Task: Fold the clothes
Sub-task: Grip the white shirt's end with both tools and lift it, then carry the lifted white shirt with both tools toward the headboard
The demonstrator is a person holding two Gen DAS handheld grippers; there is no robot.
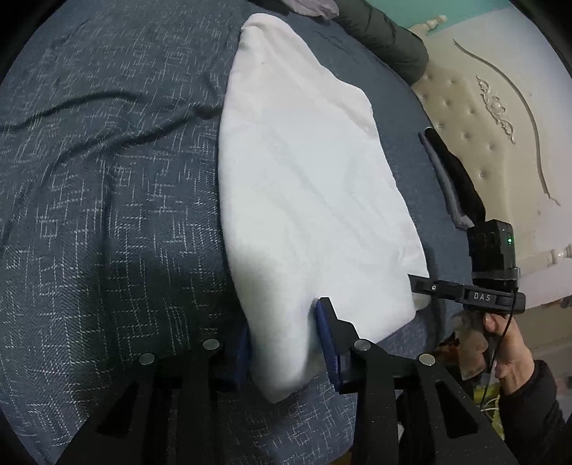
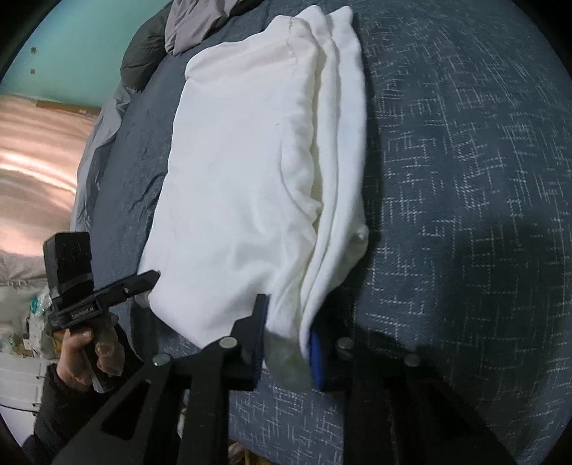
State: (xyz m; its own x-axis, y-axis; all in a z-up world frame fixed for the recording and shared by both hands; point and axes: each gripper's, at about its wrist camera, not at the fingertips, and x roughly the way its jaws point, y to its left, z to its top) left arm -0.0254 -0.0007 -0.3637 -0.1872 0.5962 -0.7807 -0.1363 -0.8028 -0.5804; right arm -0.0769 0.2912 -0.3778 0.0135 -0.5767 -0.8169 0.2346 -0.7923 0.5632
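A white garment [image 1: 307,186] lies folded into a long stack on the dark blue patterned bedspread [image 1: 107,200]. My left gripper [image 1: 284,343] straddles its near corner, with the blue pads on either side of the cloth and pressing it. In the right wrist view the same garment [image 2: 243,171] shows several layered edges on its right side. My right gripper [image 2: 287,336] is closed on the other near corner. Each gripper also shows in the other's view, the right one [image 1: 422,286] and the left one [image 2: 150,279] at the garment's edge.
A cream tufted headboard [image 1: 493,118] stands at the right of the left wrist view. A dark puffy jacket [image 1: 386,35] and grey clothes [image 2: 196,21] lie at the far end of the bed. A dark item [image 1: 454,179] lies by the headboard. Pink bedding [image 2: 35,161] is at left.
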